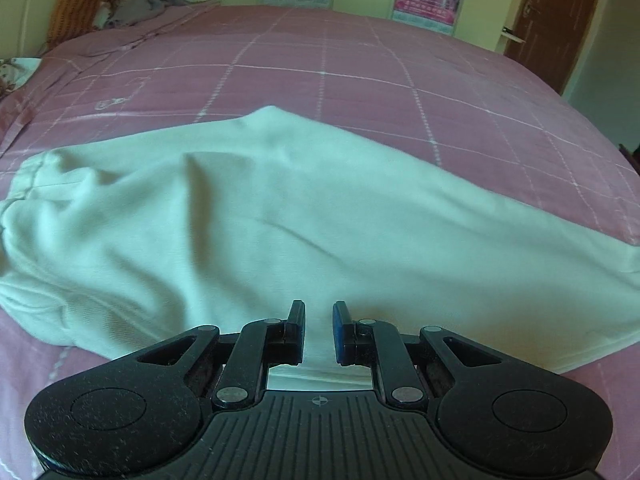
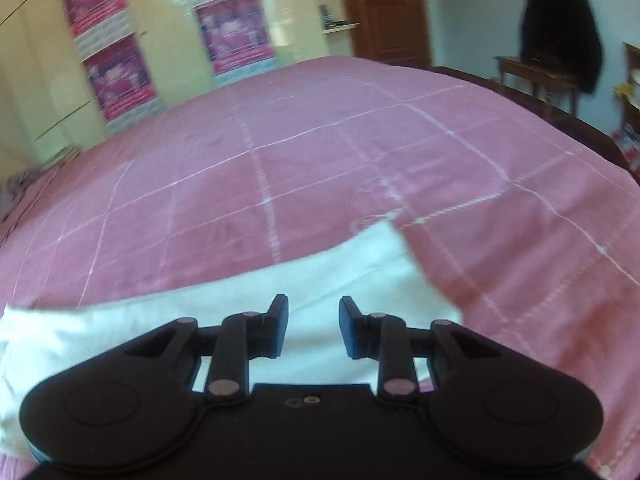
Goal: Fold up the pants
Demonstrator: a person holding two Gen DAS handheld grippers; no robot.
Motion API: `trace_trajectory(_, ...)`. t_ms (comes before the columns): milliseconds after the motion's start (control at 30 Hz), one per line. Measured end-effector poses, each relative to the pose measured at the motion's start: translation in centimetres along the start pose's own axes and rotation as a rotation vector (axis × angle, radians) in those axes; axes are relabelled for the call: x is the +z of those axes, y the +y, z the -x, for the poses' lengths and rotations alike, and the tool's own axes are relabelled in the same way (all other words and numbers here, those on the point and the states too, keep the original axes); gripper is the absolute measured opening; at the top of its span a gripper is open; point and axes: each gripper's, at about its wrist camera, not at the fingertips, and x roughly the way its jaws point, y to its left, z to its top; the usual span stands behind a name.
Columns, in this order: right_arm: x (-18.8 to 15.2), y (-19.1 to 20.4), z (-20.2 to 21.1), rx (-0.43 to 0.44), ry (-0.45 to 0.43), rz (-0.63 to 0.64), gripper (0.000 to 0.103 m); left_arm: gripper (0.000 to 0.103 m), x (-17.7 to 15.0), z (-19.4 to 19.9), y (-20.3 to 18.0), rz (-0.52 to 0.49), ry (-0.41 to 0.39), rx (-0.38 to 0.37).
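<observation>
Pink checked bedspread underfoot of both tools. My left gripper hangs with jaws parted, nothing between them, over the near edge of the white pants, which lie flat across the bed. My right gripper is likewise spread and empty, above the pants' leg end. Wardrobe doors behind.
</observation>
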Motion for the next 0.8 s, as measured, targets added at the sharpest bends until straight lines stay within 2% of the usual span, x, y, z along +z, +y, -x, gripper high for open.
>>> trace_trajectory(100,-0.5,4.2,-2.5,0.080,0.070,0.114,0.026,0.013,-0.3,-1.5,-3.0,-0.036,0.040,-0.046)
trace_trajectory(167,-1.0,6.2,-4.2,0.066,0.106,0.182,0.027,0.013,-1.3,-2.3,-4.1,-0.058,0.057,-0.036)
trace_trajectory(233,-1.1,5.4,-5.6,-0.008,0.127,0.194,0.027,0.013,-2.6,-2.0,-4.2,-0.094,0.027,-0.033)
trace_trajectory(300,-1.1,2.8,-6.4,-0.087,0.123,0.189,0.024,0.013,-3.2,-1.6,-3.6,-0.113,0.013,-0.055)
trace_trajectory(333,-1.0,1.2,-6.6,-0.101,0.112,0.177,0.018,0.013,-3.1,-1.5,-3.2,-0.108,0.017,-0.067)
trace_trajectory(367,-0.9,-0.2,-6.6,-0.111,0.111,0.155,0.007,0.013,-2.8,-1.4,-3.1,-0.098,0.028,-0.072)
trace_trajectory(400,-0.6,-0.8,-6.5,-0.116,0.119,0.144,0.004,0.013,-2.3,-1.4,-3.1,-0.088,0.044,-0.069)
trace_trajectory(433,-0.3,-0.9,-6.3,-0.120,0.128,0.146,0.005,0.013,-1.7,-1.4,-3.5,-0.092,0.049,-0.062)
trace_trajectory(467,-0.1,-0.7,-6.0,-0.123,0.127,0.155,0.016,0.013,-1.2,-1.3,-4.0,-0.104,0.036,-0.066)
trace_trajectory(500,0.1,-0.1,-5.6,-0.113,0.111,0.167,0.022,0.013,-0.8,-1.1,-4.6,-0.118,0.018,-0.077)
trace_trajectory(567,0.2,1.6,-4.6,-0.040,0.079,0.188,0.023,0.013,0.0,-1.3,-6.2,-0.142,0.011,-0.121)
trace_trajectory(633,0.0,4.0,-4.4,0.043,0.076,0.215,0.023,0.013,0.6,-2.5,-8.1,-0.164,0.045,-0.169)
trace_trajectory(800,-1.0,10.5,-5.7,0.188,0.121,0.320,0.019,0.013,1.9,-5.6,-11.0,-0.162,0.034,-0.166)
